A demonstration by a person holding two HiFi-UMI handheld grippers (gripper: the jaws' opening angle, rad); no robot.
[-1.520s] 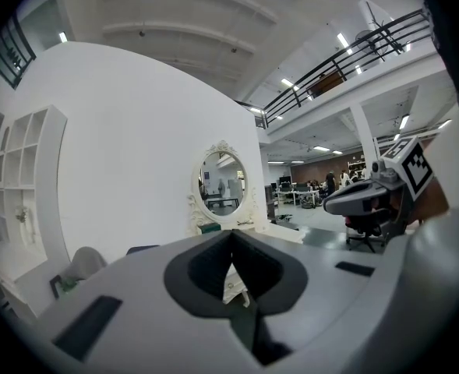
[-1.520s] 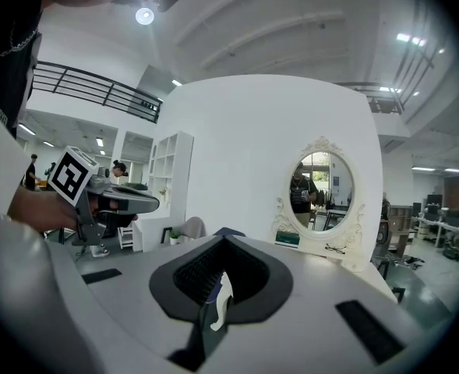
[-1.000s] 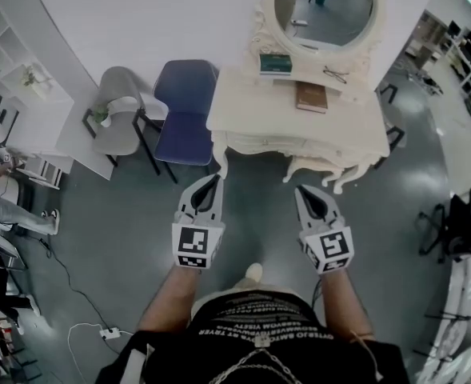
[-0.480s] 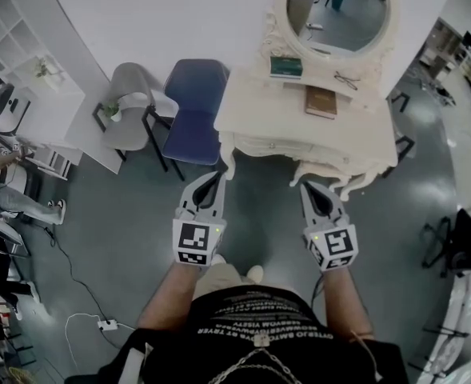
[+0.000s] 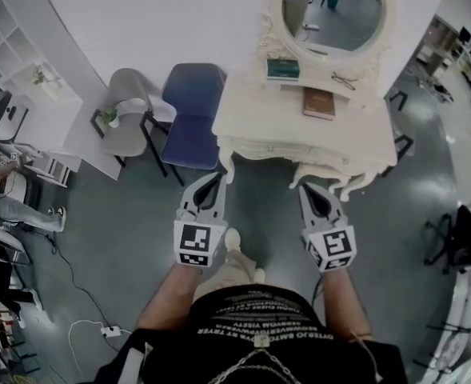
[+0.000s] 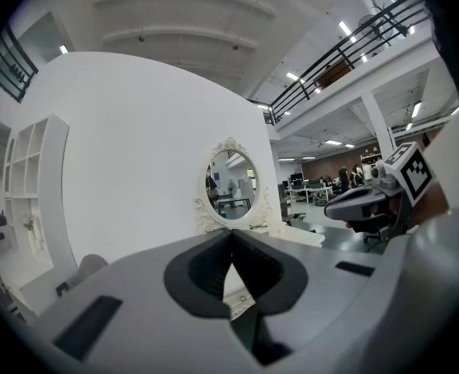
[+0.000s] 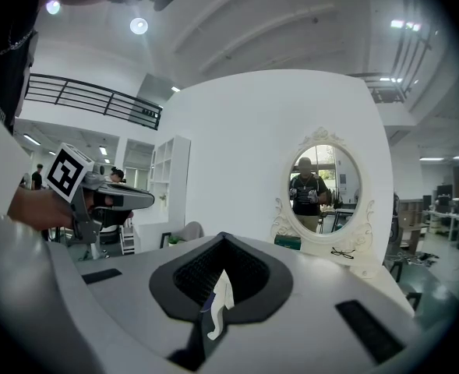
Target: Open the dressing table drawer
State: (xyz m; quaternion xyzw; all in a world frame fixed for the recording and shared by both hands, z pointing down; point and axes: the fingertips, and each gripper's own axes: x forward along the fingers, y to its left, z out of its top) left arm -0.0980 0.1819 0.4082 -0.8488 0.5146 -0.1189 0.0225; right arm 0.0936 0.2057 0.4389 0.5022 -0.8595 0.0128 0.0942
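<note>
The cream dressing table stands against the white wall under its oval mirror. Its drawer front is closed, flush below the top. My left gripper is shut and empty, its tip just short of the table's front left corner. My right gripper is shut and empty too, apart from the table's front edge. In the left gripper view my left gripper points at the mirror. In the right gripper view my right gripper points left of the mirror.
On the table top lie a brown book, a green box and glasses. A blue chair and a grey chair stand left of the table. A cable with a power strip lies on the floor at lower left.
Both grippers keep the same pose. A shoe has stepped forward beneath them, and the table has shifted slightly in the head view.
</note>
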